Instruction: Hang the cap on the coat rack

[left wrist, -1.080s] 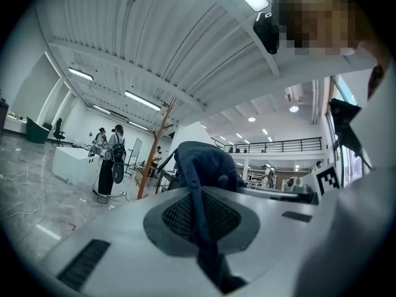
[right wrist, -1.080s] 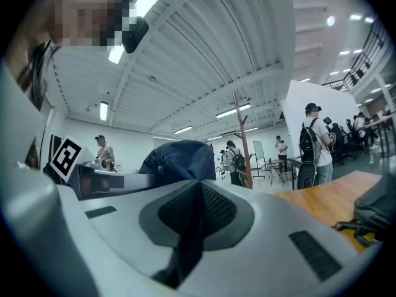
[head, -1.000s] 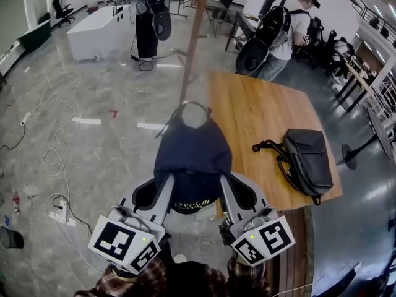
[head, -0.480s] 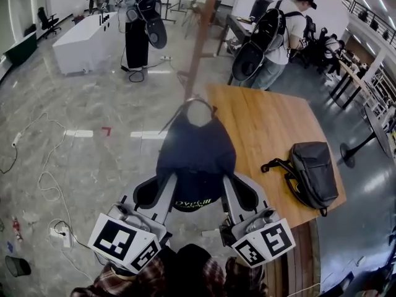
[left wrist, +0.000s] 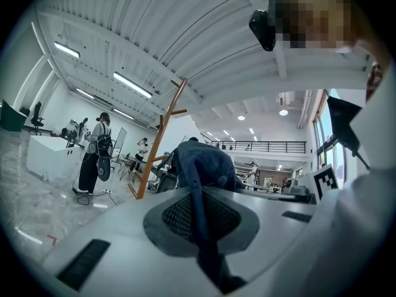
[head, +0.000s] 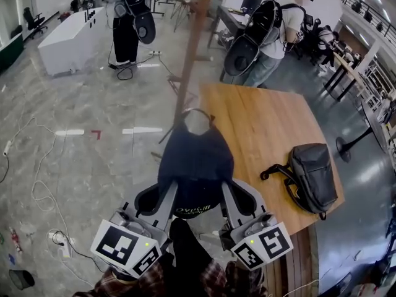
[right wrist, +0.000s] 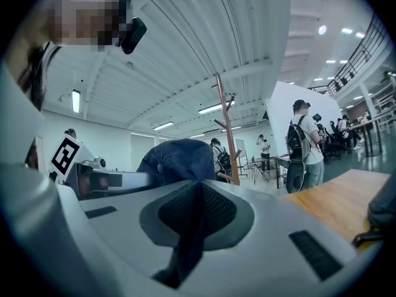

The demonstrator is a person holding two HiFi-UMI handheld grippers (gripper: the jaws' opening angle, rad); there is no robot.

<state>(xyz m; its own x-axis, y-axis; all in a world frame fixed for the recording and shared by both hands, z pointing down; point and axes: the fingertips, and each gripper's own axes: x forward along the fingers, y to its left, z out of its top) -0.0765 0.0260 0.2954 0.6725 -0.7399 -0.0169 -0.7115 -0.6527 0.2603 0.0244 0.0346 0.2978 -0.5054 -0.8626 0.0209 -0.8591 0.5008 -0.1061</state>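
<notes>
A dark navy cap [head: 195, 163] hangs in the air between both grippers, its strap loop pointing at the coat rack. My left gripper [head: 169, 189] is shut on the cap's left edge; its fabric [left wrist: 199, 221] is pinched between the jaws in the left gripper view. On the other side my right gripper [head: 226, 189] is shut on the right edge, with cloth [right wrist: 193, 221] running through the shut jaws. The wooden coat rack [head: 189, 60] stands just beyond the cap, its pole slanting up out of frame. Its pegs show in the gripper views [left wrist: 167, 119] [right wrist: 226, 119].
A wooden table [head: 260, 119] stands to the right with a black backpack [head: 311, 175] on it. A person with a backpack [head: 266, 33] stands beyond the table, another [head: 127, 20] near a white counter [head: 65, 39]. Cables [head: 43, 184] trail over the floor at left.
The cap and both grippers have come closer to the coat rack pole, which now looms larger ahead. Both grips on the cap are unchanged.
</notes>
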